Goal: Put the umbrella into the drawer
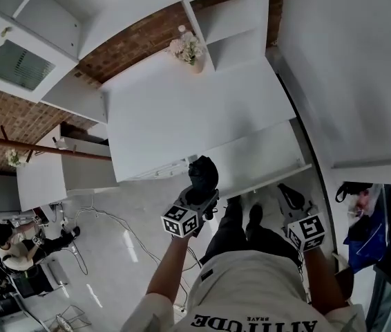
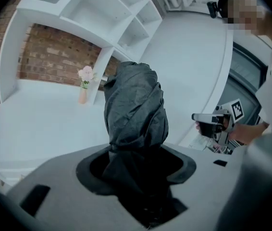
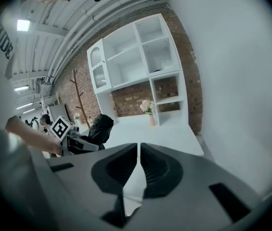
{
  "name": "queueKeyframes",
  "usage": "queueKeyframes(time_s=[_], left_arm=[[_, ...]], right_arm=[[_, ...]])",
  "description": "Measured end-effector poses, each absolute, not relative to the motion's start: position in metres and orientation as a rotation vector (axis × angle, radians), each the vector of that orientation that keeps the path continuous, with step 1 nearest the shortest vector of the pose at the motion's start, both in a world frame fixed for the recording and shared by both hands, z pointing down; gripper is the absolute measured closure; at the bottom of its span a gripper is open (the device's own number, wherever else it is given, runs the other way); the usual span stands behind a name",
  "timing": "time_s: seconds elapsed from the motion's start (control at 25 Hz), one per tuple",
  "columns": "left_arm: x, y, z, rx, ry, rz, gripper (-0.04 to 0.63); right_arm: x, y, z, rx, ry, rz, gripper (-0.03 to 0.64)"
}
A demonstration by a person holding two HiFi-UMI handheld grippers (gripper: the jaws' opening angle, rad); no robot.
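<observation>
Umbrella, black, folded: grasped by left gripper, held over near edge of white table. Right gripper: jaws brought together, nothing held, kept apart at right

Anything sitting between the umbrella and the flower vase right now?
Nothing: the head view shows only bare white cabinet top between the umbrella and the flower vase.
</observation>
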State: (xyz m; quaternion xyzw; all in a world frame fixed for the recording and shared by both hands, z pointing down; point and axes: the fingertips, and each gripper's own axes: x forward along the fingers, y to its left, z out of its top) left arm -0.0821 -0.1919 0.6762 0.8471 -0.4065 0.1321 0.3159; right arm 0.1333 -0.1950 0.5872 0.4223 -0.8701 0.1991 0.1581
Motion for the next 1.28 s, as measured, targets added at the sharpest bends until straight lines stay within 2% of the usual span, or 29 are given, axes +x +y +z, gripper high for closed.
queueKeyframes(time_s=[0.56,1.28], left_arm=[[-0.070,-0.246,0.778,2.292,-0.769,0.698,0.351],[-0.053,-0.240,0.929,2.017,-0.679,0.895,0.350]], right_arm=[[0.117,-0.218,0.616,1.293,-2.359,0.678,0.580],[0.119,-0.234,0.665,1.331,-2.228,0.829,0.581]])
